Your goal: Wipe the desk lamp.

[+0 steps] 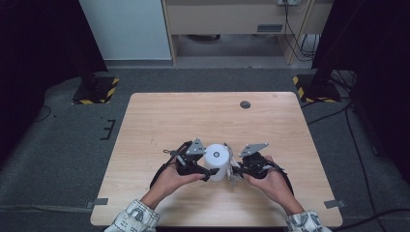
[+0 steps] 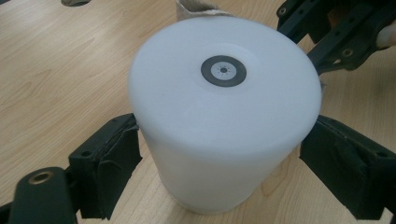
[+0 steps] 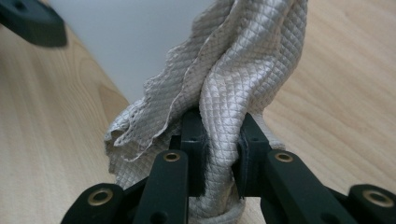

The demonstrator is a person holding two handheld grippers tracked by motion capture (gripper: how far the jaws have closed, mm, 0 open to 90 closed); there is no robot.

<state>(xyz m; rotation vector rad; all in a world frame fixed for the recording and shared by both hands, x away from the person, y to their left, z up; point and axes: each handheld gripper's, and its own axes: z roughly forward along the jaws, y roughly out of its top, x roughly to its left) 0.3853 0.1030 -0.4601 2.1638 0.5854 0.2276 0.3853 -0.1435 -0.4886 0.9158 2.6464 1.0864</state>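
Mid-wipe: left fingers (image 2: 219,182) clamped around white cylinder (image 2: 224,116) at centre frame, right fingers (image 3: 223,154) clenched on quilted cloth (image 3: 233,84) beside it, wiping apparently unfinished.

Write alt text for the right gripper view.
The right tongs are shut on a bunched, quilted, cream-coloured cloth that rises between their black jaws. A white cylinder stands blurred behind it on the light wooden table.
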